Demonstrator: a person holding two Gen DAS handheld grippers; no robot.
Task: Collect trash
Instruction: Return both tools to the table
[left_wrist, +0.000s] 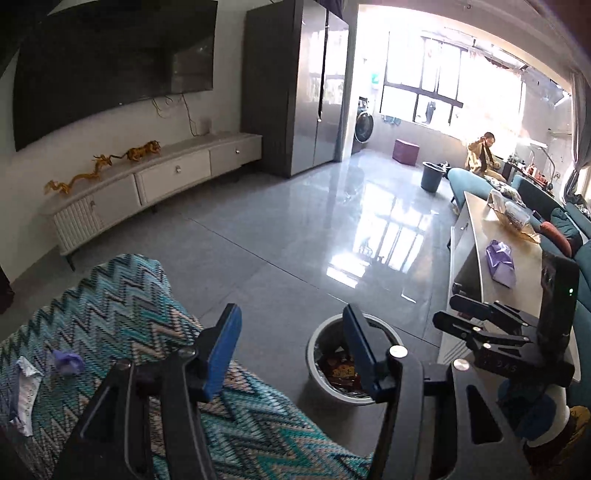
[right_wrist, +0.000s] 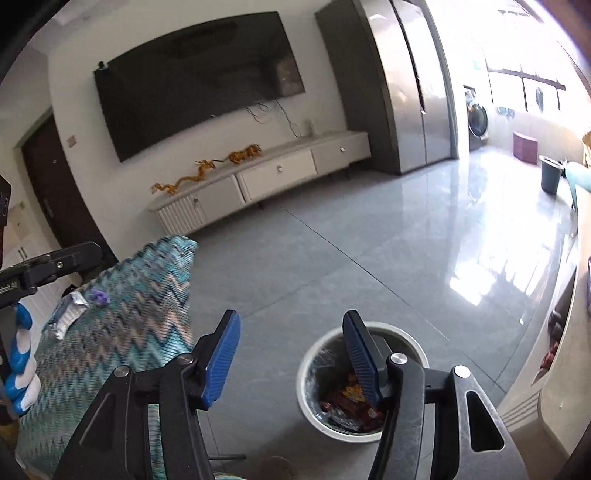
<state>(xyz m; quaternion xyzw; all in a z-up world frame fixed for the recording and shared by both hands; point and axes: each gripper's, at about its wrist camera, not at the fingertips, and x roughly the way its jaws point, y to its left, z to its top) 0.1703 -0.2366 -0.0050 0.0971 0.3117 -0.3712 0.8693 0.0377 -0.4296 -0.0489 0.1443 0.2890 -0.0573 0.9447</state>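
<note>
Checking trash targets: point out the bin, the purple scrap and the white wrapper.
Bin (right_wrist: 402, 334): right wrist view, far rim.
Purple scrap (left_wrist: 66, 362): left wrist view, its middle.
White wrapper (right_wrist: 68, 314): right wrist view, its middle.

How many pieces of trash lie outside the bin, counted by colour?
Purple: 2, a crumpled scrap on the zigzag cloth and a wrapper on the coffee table
White: 1, a wrapper on the cloth
Total: 3

Round white trash bin (right_wrist: 360, 384) upright on the floor just beyond the right tongs' right finger, wrappers inside, crumpled purple scrap (right_wrist: 99, 296) and silvery wrapper (right_wrist: 68, 312) on zigzag cushion far left.
</note>
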